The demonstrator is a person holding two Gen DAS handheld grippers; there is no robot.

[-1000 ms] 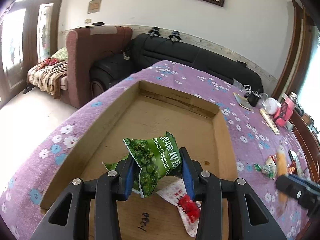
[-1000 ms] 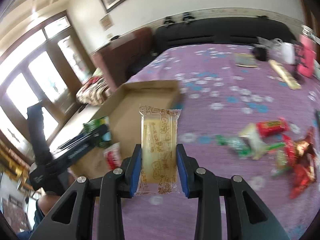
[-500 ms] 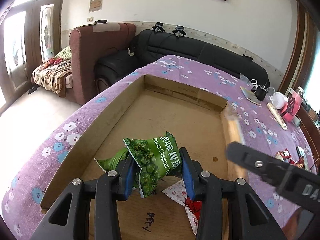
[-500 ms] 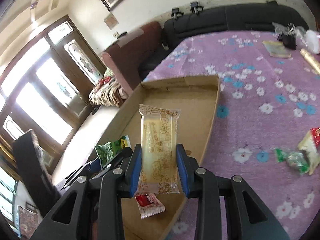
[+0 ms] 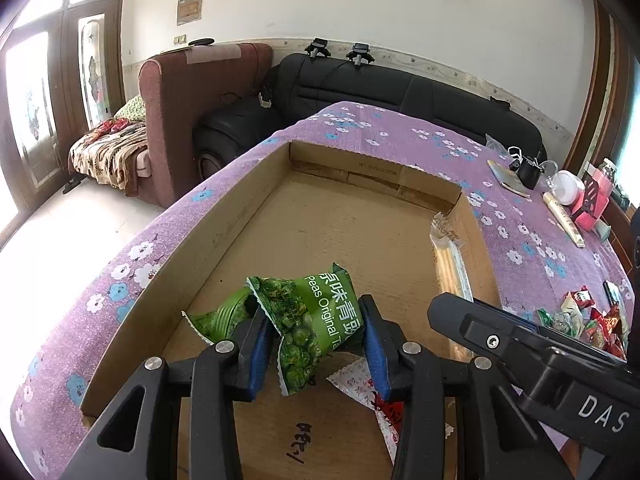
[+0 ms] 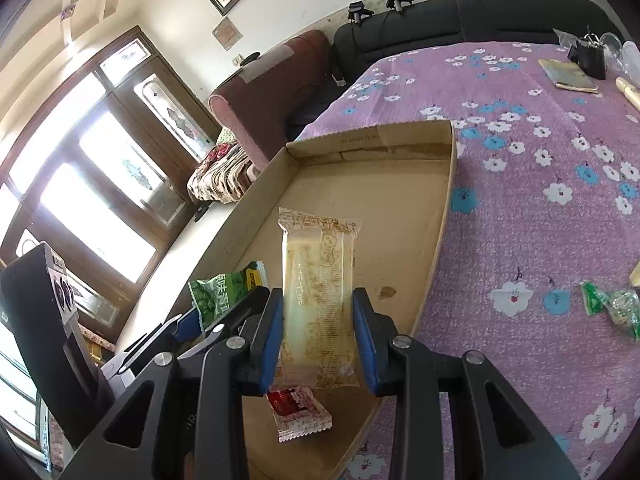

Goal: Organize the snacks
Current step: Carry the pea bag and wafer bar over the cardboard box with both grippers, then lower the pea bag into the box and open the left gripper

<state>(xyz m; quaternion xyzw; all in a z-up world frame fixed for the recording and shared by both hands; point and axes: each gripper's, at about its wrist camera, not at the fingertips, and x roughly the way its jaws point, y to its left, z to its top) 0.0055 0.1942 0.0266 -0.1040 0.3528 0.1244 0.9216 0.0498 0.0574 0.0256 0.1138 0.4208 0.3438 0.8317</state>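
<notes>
A shallow cardboard tray (image 5: 240, 216) (image 6: 440, 216) lies on the purple flowered table. My left gripper (image 5: 314, 340) is shut on a green pea packet (image 5: 316, 316), held over the tray's near end. A second green packet (image 5: 218, 316) lies just behind it on the tray floor. My right gripper (image 6: 318, 340) is shut on a pale yellow wrapped cake bar (image 6: 318, 292), held upright above the tray. From the left wrist view the bar (image 5: 450, 260) and the right gripper (image 5: 520, 344) show at the tray's right wall. A red-and-white packet (image 6: 298, 412) (image 5: 376, 396) lies flat in the tray beneath.
Loose snacks (image 5: 580, 316) lie on the cloth right of the tray; green ones (image 6: 612, 304) show in the right wrist view. A notebook (image 6: 568, 74), a black clip and other items sit at the table's far end. Sofas stand beyond the table.
My right gripper has carried the cake bar leftward and down, from over the cloth to above the tray beside the left gripper. The left gripper has stayed put with its packet.
</notes>
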